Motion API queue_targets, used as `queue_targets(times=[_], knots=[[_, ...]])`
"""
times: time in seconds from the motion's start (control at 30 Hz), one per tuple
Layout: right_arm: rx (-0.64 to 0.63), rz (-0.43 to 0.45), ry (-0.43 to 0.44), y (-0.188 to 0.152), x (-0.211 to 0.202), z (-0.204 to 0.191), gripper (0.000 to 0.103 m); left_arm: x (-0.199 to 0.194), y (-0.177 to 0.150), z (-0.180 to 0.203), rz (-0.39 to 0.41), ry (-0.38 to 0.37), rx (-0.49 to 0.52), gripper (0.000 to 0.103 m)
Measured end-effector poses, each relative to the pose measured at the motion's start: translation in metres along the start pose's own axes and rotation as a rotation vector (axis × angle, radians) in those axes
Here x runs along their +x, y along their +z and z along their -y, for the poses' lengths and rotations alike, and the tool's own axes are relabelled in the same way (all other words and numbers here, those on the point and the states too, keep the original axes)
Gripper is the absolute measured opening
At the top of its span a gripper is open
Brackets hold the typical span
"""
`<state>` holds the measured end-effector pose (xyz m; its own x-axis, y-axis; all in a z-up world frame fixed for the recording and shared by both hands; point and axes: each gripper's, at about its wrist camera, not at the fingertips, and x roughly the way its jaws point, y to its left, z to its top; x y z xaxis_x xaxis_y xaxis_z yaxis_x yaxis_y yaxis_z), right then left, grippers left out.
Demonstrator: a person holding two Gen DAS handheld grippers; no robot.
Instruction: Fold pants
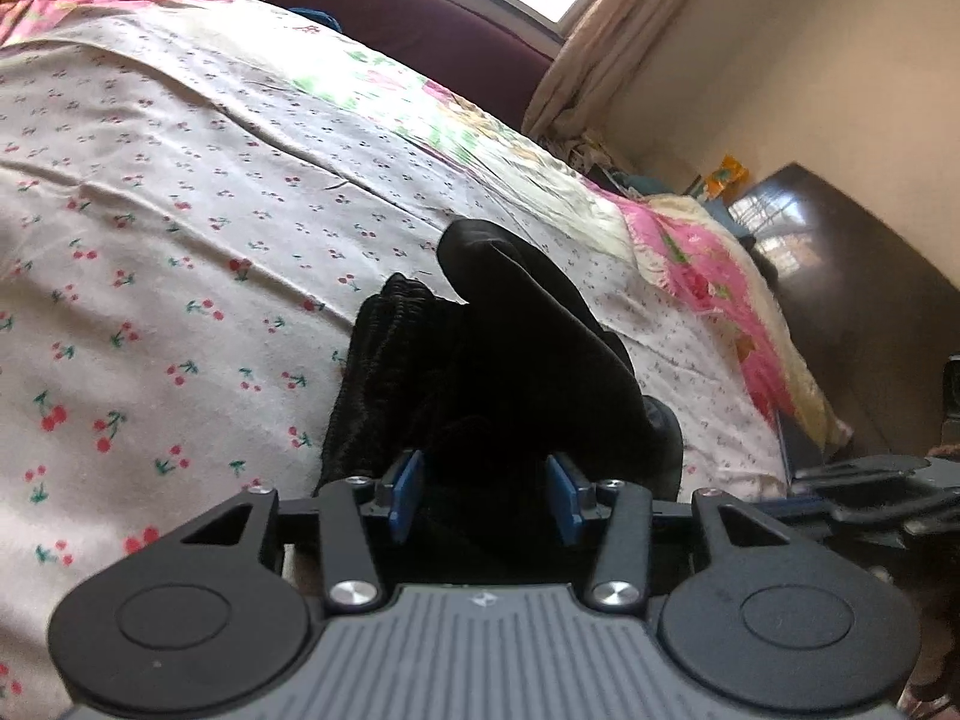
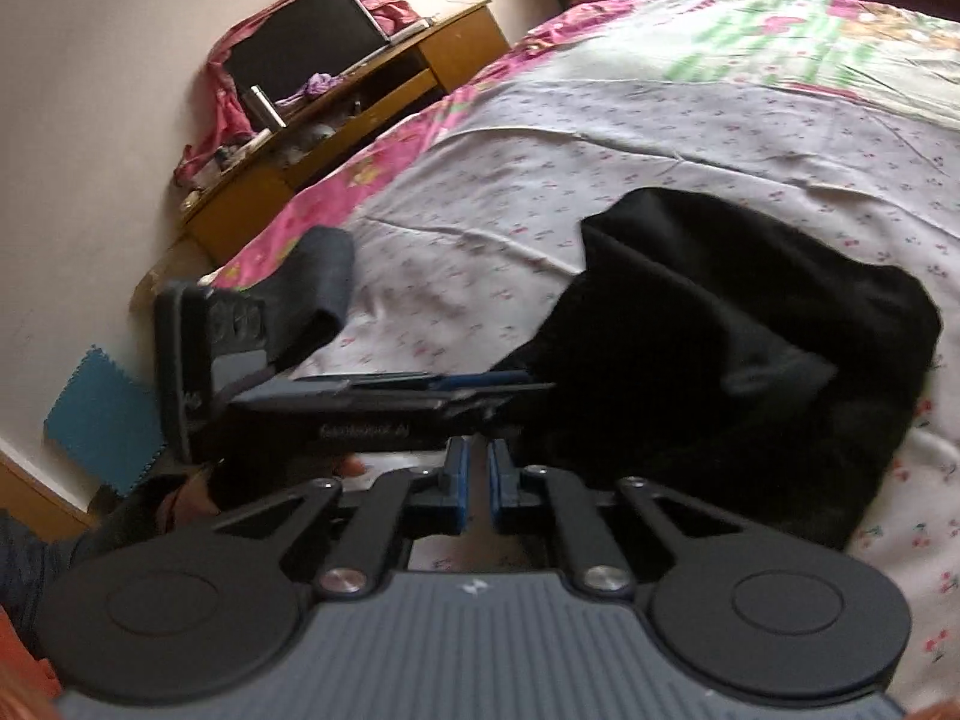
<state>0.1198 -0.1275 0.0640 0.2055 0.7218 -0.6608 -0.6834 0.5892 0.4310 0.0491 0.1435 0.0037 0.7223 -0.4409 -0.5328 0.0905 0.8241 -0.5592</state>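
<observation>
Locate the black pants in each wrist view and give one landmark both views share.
Left wrist view: the black pants sit at lower centre, bunched between the left tongs.
Right wrist view: the pants lie at centre right, above the right tongs.
Shared landmark: the cherry-print bedsheet.

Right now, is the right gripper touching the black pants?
Apart. The right wrist view shows the right gripper with its jaws nearly closed on nothing, pale bedsheet visible in the slit, and the black pants beyond them.
</observation>
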Motion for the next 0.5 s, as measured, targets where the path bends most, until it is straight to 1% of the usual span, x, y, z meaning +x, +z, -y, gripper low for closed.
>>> queue_targets(times=[0.03,0.07,0.1,0.13,0.17,0.2,0.23,0.3,0.37,0.5], knots=[[-0.017,0.022,-0.039,0.0,-0.004,0.0,0.016,-0.001,-0.001,0.0,0.002,0.004,0.0,0.06],[-0.021,0.048,-0.079,0.002,-0.009,0.005,0.029,-0.001,0.0,0.0,0.004,0.009,0.003,0.06],[-0.004,0.07,-0.115,0.004,-0.013,0.014,0.037,-0.001,0.001,0.001,0.003,0.01,0.004,0.06],[0.016,0.096,-0.147,0.005,-0.018,0.024,0.05,-0.001,0.002,0.003,0.004,0.008,0.007,0.06],[0.033,0.124,-0.18,0.006,-0.022,0.035,0.052,-0.001,0.003,0.005,0.01,0.006,0.013,0.06],[0.05,0.143,-0.2,0.006,-0.024,0.044,0.053,-0.002,0.005,0.007,0.017,0.004,0.02,0.061],[0.075,0.157,-0.2,0.006,-0.025,0.055,0.054,-0.003,0.006,0.008,0.024,0.002,0.023,0.063],[0.114,0.171,-0.175,0.005,-0.02,0.075,0.055,-0.003,0.007,0.009,0.027,0.005,0.025,0.064],[0.12,0.159,-0.173,0.007,-0.011,0.089,0.058,-0.002,0.007,0.009,0.019,0.018,0.034,0.064],[0.151,0.135,-0.085,0.006,0.006,0.109,0.06,-0.001,0.011,0.009,0.01,0.035,0.045,0.064]])
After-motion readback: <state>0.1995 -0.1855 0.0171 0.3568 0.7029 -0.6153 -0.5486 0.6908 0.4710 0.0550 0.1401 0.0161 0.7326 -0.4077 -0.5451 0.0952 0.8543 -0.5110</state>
